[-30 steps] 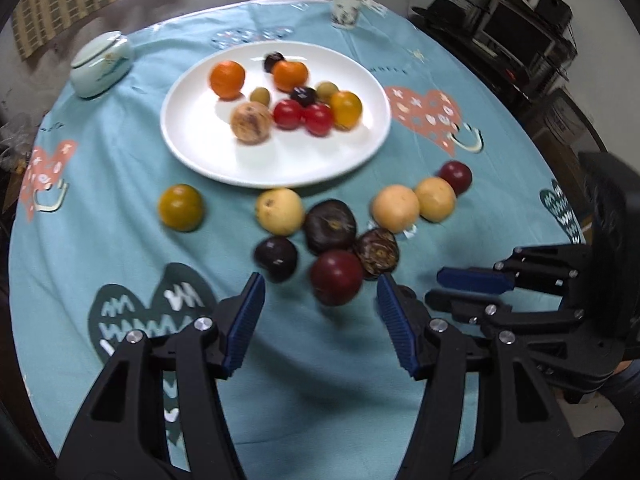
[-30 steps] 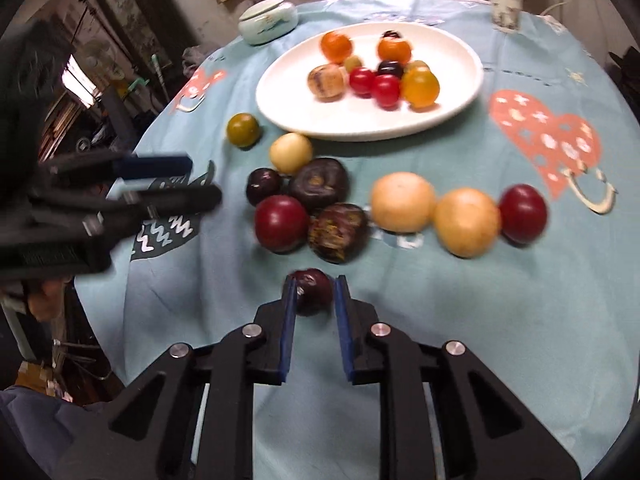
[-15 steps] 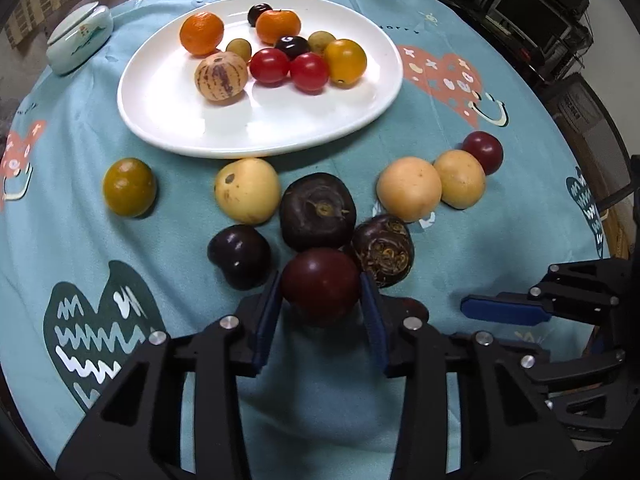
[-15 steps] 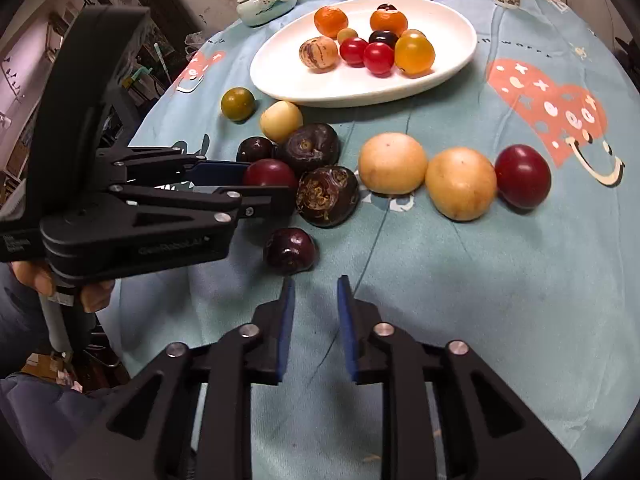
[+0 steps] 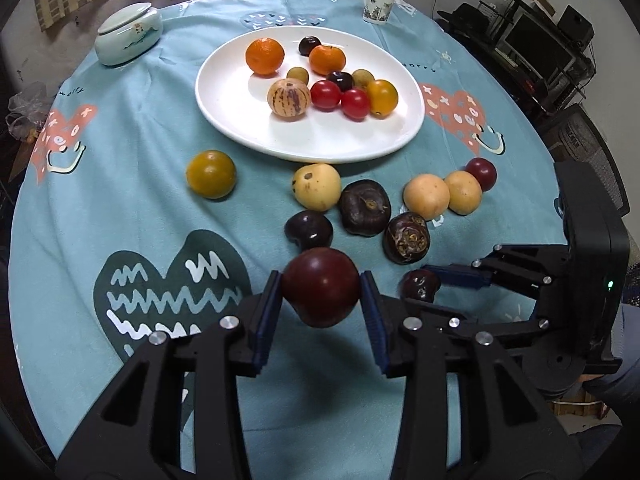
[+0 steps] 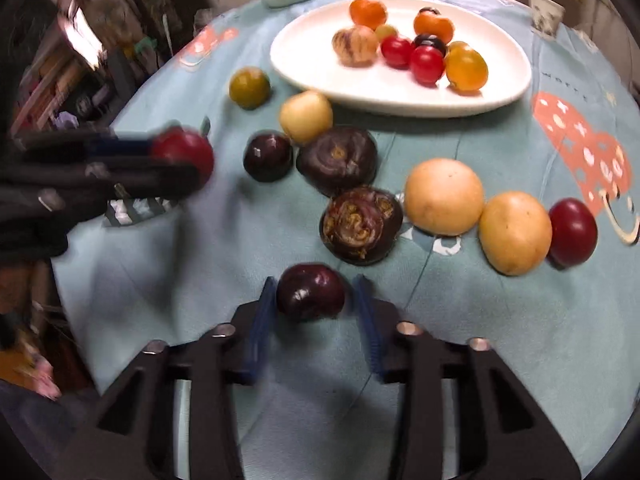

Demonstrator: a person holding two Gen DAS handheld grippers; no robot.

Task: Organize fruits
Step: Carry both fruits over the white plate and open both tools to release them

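Two grippers work just in front of the white plate (image 5: 224, 120), each over the teal tablecloth (image 5: 132, 184). From the left wrist, the left gripper (image 5: 322, 296) is clamped on a dark red plum (image 5: 320, 290), both blue pads pressed to its sides, the fruit lifted clear of the cloth. That view also shows the right gripper (image 5: 416, 294) from the side, a small dark plum (image 5: 420, 285) at its tips; whether its pads press there cannot be told. The right wrist view settles it: the jaws, which have just been opening, stand slightly apart around that small plum, a sliver of gap on the right side, the fruit resting on the cloth.

Only the left view shows sharply the lidded ceramic jar (image 5: 128, 38) and paper cup (image 5: 379, 5) beyond the plate. Nearer than the plate lie a green-yellow fruit (image 5: 211, 174), a pale yellow fruit (image 5: 316, 187), two dark wrinkled fruits (image 5: 365, 207), a dark plum (image 5: 308, 230), two tan fruits (image 5: 426, 196) touching, and a red plum (image 5: 481, 173). On the plate sit oranges (image 5: 265, 56), a striped melon (image 5: 289, 99) and red tomatoes (image 5: 325, 95).
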